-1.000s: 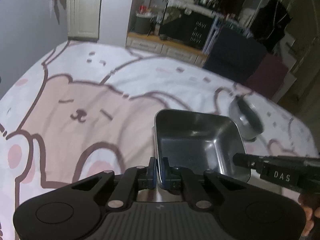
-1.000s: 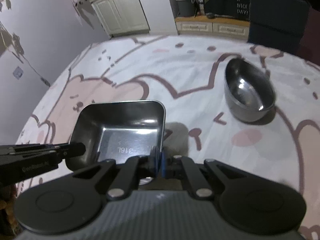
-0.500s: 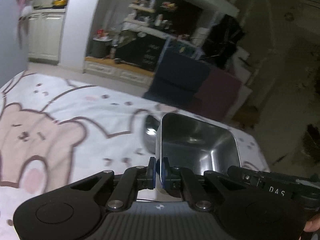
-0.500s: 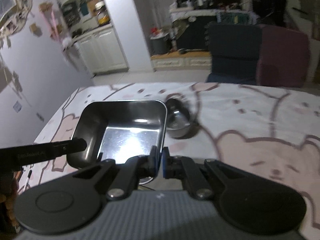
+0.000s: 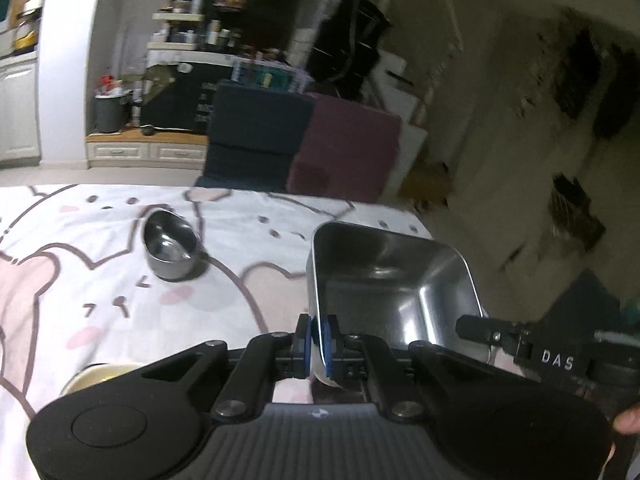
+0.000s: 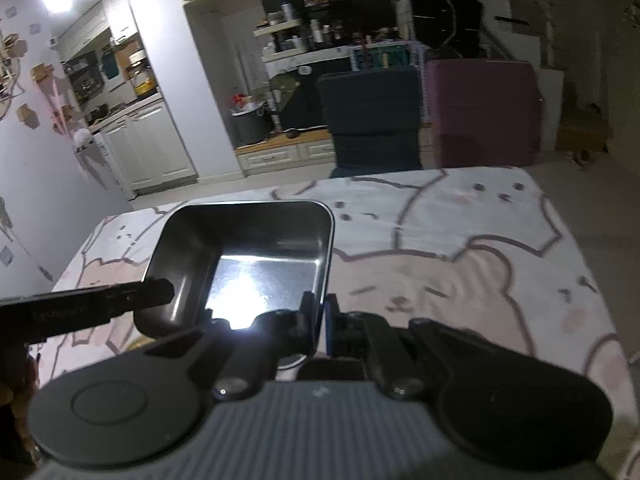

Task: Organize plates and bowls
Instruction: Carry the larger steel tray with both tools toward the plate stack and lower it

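From the left wrist camera, the left gripper (image 5: 318, 340) is closed narrow on the left wall of a square stainless steel tray (image 5: 390, 280), its blue pads (image 5: 306, 338) pinching that wall from both sides. The tray sits raised above the bear-print tablecloth (image 5: 80, 280), near the table's far right corner. Well to its left, a small round steel bowl (image 5: 172, 250) stands upright on the cloth. The other gripper's black finger, marked "DAS" (image 5: 556, 360), reaches in from the right to the tray's right rim. A pale yellow rim (image 5: 94, 374) peeks out beneath the left gripper's body; what it belongs to cannot be told.

From the right wrist camera, the right gripper (image 6: 318, 322) is clamped narrow on the right wall of the same steel tray (image 6: 248, 256), which is level and bright with glare on its floor. The left gripper's finger (image 6: 100, 306) meets the tray's left rim. Beyond the table stand a dark blue chair (image 6: 372, 120) and a maroon chair (image 6: 484, 112).
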{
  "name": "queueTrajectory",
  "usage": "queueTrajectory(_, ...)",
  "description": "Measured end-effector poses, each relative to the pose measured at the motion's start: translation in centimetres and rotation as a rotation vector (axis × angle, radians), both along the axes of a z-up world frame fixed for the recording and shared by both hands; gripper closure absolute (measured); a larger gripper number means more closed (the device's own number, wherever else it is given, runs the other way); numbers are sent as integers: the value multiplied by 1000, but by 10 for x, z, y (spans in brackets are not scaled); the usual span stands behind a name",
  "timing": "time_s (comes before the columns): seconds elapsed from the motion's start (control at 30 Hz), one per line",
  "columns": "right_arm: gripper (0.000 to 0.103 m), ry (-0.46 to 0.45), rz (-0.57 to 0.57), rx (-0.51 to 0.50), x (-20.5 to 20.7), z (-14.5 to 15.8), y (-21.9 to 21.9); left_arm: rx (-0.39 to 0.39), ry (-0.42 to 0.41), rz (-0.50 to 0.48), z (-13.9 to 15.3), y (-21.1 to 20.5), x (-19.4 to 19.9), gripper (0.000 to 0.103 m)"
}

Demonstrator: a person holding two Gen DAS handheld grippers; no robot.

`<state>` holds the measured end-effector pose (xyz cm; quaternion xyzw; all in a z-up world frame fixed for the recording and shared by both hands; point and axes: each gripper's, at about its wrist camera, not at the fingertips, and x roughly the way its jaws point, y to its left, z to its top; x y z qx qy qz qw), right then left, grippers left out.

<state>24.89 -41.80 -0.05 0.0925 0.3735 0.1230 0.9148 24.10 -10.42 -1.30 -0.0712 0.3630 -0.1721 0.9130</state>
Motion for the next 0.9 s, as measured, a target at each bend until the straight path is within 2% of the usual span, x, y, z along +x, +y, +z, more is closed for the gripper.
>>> queueTrajectory(0.33,98,64,-25,-94,-17,-22,-28,147,51,-106,-39,-48,-10,97)
queueTrajectory(0.63,97,142,-3,-210,-16,-38,-20,212,110,-99,-67,-56,-13,96)
queueTrajectory(0.9,96,166,23,-287,-21,-42,0,227,157,-85,-85,-56,-11,93)
